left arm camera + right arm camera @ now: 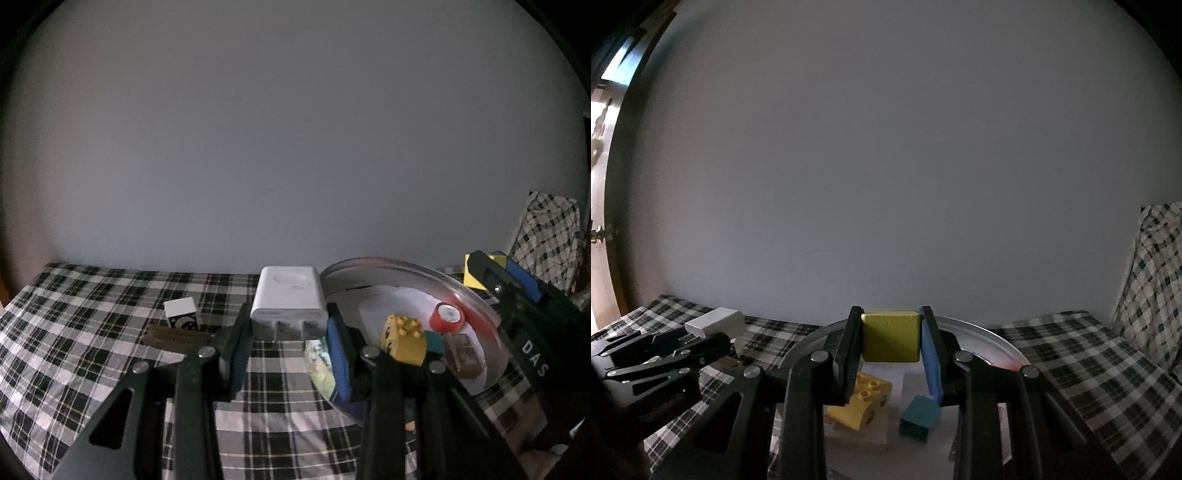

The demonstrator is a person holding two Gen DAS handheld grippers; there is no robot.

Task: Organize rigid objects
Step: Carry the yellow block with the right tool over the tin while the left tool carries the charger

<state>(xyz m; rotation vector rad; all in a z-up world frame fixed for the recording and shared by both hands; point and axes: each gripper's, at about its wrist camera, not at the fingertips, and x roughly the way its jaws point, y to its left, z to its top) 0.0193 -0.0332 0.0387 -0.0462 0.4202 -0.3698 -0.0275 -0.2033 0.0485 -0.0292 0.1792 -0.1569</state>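
Grippers both loaded: left gripper (290, 334) is clamped on the white USB charger (288, 301), prongs facing back toward the camera, jaws narrowed onto its flanks; right gripper (891, 338) is squeezed tight on the yellow wooden cube (891, 336), pads flat on two opposite faces.

Both loads are off the plaid cloth (92, 332). The cube hangs over the round metal tray (990, 334); the charger sits just left of the tray rim (406, 267).

Tray already holds the yellow toy brick (402, 341), teal block (919, 417), red cap (447, 317) and a brown piece (461, 356), possibly a small case, too dim to tell. A white cube with a dark patterned face (181, 314) and a brown strip (177, 334) remain on the cloth.

Step in hand looks like dropping both items into the tray. To do it well:
- lower the cube onto bare tray floor beyond the teal block, not on top of the brick
- keep it level, release only once it touches
- bring the charger over the rim with clearance, set it on a flat face, prongs off the other items
- stagger the two drops, since the grippers are close together
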